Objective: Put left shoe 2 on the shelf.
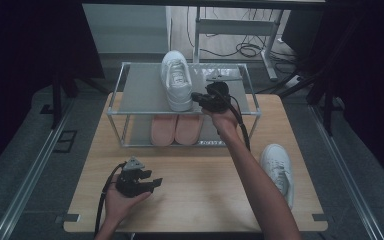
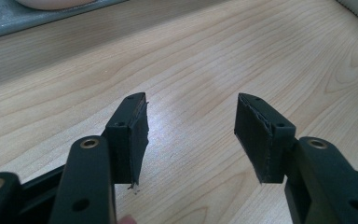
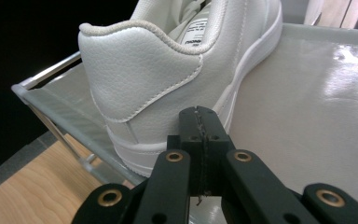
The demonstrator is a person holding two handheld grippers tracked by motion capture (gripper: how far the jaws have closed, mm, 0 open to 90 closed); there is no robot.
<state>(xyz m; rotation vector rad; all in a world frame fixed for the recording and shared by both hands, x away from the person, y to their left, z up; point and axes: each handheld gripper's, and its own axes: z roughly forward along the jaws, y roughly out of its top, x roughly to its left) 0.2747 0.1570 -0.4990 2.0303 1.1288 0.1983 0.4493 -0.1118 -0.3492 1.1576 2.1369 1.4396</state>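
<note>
Right gripper (image 3: 200, 116) closed, holding nothing, tips nudging against heel side of white shoe (image 3: 168, 79) sitting on rack's (image 1: 130, 112) top shelf. Judging one shoe shelved, being straightened.

Left gripper (image 2: 191, 135) open, waiting low over table (image 2: 214, 56).

Second white shoe (image 1: 278, 170) lying on table beside right forearm, not yet shelved.

Pink pair (image 1: 175, 129) sitting on lower shelf.

Dim, dark-edged high view; sharp gripper views, overhead glare on the shelf (image 3: 335, 79).
</note>
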